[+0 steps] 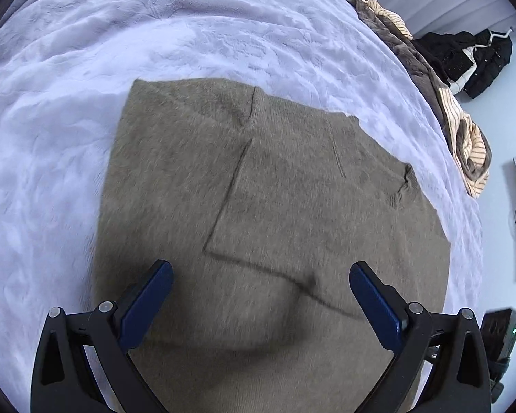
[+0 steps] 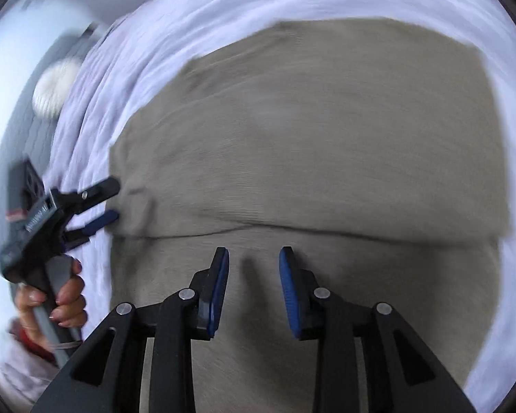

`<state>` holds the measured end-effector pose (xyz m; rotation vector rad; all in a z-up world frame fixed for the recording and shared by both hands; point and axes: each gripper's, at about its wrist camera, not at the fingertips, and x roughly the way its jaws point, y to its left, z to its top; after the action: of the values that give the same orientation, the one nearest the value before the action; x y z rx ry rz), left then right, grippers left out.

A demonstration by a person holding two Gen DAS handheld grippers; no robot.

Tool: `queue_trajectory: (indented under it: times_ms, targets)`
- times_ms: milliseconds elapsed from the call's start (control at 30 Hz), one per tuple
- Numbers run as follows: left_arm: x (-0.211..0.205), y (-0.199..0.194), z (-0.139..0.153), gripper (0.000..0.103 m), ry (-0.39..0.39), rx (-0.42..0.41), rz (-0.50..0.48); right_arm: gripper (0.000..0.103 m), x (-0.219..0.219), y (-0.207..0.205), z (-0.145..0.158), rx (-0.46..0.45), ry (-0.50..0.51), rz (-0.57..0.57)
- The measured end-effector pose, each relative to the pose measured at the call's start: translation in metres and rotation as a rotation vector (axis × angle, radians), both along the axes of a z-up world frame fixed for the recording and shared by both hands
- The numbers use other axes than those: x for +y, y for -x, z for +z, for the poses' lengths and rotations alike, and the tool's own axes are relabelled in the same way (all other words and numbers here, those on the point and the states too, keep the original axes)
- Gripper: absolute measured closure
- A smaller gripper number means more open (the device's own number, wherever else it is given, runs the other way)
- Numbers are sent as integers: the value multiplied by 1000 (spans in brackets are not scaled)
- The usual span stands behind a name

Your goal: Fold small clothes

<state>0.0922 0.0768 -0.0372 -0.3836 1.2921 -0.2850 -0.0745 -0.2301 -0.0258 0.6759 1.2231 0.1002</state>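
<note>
Across the middle of both frames lay the sweater, directly beneath the wide-open left gripper and half-open right gripper.

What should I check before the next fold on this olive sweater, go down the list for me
1. Left gripper empty and open: ok, jaws wide apart over the olive sweater.
2. Right gripper empty: ok, jaws apart, nothing between them.
3. First fold laid down: ok, a folded layer's edge crosses the sweater.
4. Folded layer flat: cannot tell, the right wrist view is motion-blurred.
5. Room on the white blanket around the sweater: ok.
6. Other clothes clear of the sweater: ok, the pile sits at the bed's edge, apart.
</note>
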Motion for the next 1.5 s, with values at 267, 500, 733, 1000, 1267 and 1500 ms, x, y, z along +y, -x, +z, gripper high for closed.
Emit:
queue_trajectory:
  times_ms: [267, 500, 733, 1000, 1267, 1500]
  targets:
    - [-19, -30, -9, 43, -120, 37, -37, 63, -102, 46, -29, -42, -271, -490]
    - [-5, -12, 21, 93, -8, -34, -104, 96, -107, 39, -14, -86, -204, -433]
    - [3, 18, -6, 97, -30, 24, -108, 96, -117, 42, -20, -28, -104, -348]
    - [23, 15, 11, 97, -136, -5, -71, 91, -110, 52, -14, -2, -65, -315]
    - [27, 28, 31, 18, -177, -124, -66, 47, -123, 67, 22, -76, 88, -326]
    - [4, -2, 32, 18, -308, -171, -60, 47, -151, 34, 3, -76, -60, -391]
